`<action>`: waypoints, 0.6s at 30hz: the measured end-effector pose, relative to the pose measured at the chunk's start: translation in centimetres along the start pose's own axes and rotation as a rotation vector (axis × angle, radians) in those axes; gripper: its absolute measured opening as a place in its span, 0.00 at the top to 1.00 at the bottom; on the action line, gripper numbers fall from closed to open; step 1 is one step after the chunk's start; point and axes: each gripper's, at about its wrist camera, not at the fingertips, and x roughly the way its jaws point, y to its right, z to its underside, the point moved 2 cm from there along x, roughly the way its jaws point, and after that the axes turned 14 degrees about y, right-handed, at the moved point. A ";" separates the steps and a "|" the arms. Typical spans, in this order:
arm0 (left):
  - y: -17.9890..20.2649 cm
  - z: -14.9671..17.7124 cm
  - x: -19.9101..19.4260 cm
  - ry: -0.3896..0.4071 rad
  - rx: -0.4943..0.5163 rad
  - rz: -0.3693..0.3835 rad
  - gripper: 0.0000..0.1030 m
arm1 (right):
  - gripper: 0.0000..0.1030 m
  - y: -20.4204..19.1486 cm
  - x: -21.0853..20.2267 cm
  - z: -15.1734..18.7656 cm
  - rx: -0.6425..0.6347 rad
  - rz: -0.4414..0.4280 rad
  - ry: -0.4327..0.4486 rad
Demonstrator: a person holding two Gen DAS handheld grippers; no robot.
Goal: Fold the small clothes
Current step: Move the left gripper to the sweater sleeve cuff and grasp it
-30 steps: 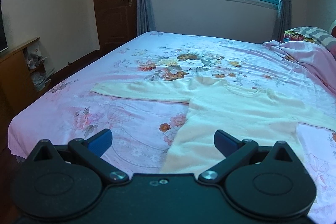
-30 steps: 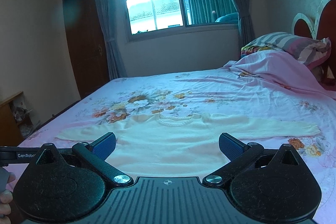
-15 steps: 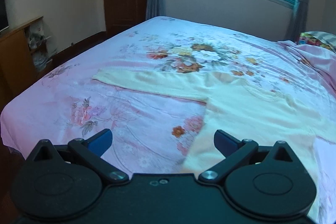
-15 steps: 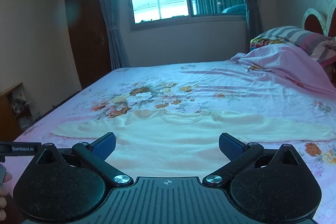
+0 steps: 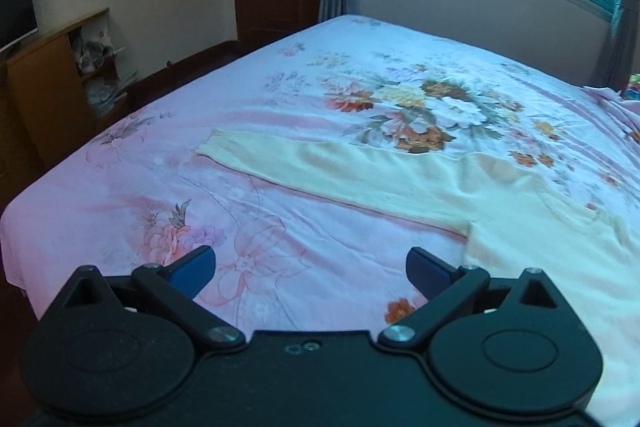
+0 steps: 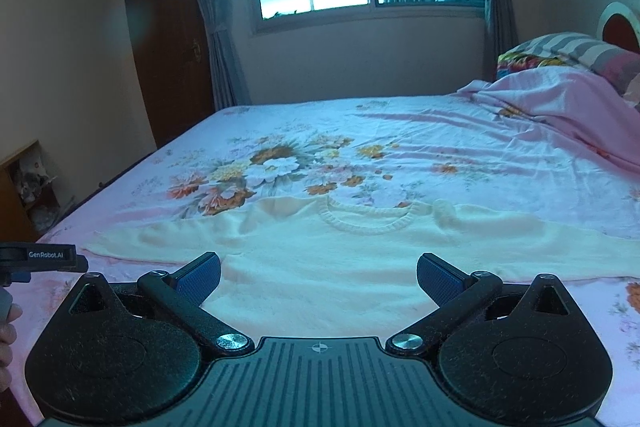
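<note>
The left tool [image 5: 310, 267] hangs over the near edge of the bed, its blue-padded fingers [image 5: 192, 267] spread apart with nothing between them, above bare sheet just beside the garment's side. The right tool [image 6: 318, 273] hangs over the same near edge, its fingers [image 6: 440, 281] likewise spread and empty, above the lower part of the garment. A small cream-coloured knitted long-sleeved sweater [image 6: 340, 267] lies flat and face-up on the pink floral-printed bed sheet [image 5: 260, 219], hem towards the near edge, ribbed round neckline [image 6: 366, 221] pointing to the far edge, both sleeves stretched out straight to either side. One sleeve [image 5: 320, 167] reaches towards the bed's left edge. Beyond the neckline the sheet carries a large printed bouquet. At the far right corner a crumpled pink blanket [image 6: 560, 107] lies against a striped pillow [image 6: 580, 47].
</note>
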 end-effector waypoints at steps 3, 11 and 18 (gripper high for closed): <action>-0.7 -0.4 2.7 -0.024 -0.024 -0.016 0.08 | 0.00 -0.4 2.3 0.3 0.003 -0.007 -0.013; -2.9 -0.9 10.2 -0.099 -0.102 -0.048 0.13 | 0.00 -1.4 8.1 1.2 0.003 -0.018 -0.054; -5.1 -0.7 16.4 -0.154 -0.188 -0.100 0.15 | 0.00 -2.5 12.6 2.8 -0.008 -0.030 -0.094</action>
